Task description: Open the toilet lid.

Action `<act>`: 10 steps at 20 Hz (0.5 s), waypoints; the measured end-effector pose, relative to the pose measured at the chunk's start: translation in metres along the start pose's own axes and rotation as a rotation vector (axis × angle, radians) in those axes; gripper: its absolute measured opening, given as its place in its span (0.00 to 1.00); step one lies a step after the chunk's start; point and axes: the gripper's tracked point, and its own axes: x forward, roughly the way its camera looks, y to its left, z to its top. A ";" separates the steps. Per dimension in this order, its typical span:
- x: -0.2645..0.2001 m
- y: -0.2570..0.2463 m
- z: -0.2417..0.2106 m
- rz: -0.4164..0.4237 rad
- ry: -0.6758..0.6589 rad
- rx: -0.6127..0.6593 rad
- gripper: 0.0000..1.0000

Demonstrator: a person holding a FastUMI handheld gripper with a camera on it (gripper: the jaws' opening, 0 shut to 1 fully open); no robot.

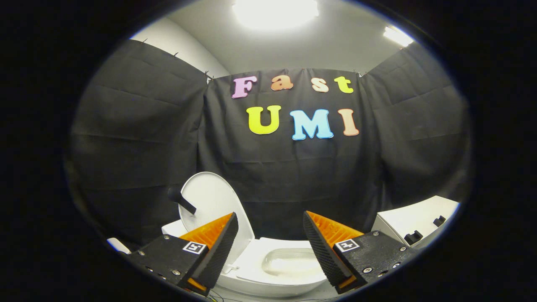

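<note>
A white toilet [268,282] stands just ahead of my fingers, its bowl [289,263] showing between them. Its white lid [212,201] is raised and stands nearly upright behind my left finger, leaning toward the black cloth wall. A short black handle [181,199] sticks out from the lid's face on its left side. My gripper [270,222] is open, hovering above the bowl with nothing between its fingers. The left finger [218,245] hides the lid's lower part and hinge.
A white cabinet or counter [415,222] with two small black clips [423,230] on it stands to the right of the toilet. Black cloth walls [138,138] close the booth on three sides. A small white object [117,245] lies far left.
</note>
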 end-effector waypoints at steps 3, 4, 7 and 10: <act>-0.015 -0.024 -0.006 -0.048 -0.001 0.000 0.96; -0.020 -0.029 -0.010 -0.059 0.003 -0.010 0.96; -0.032 -0.045 -0.027 -0.090 0.033 -0.064 0.96; -0.045 -0.046 -0.034 -0.083 0.031 -0.074 0.96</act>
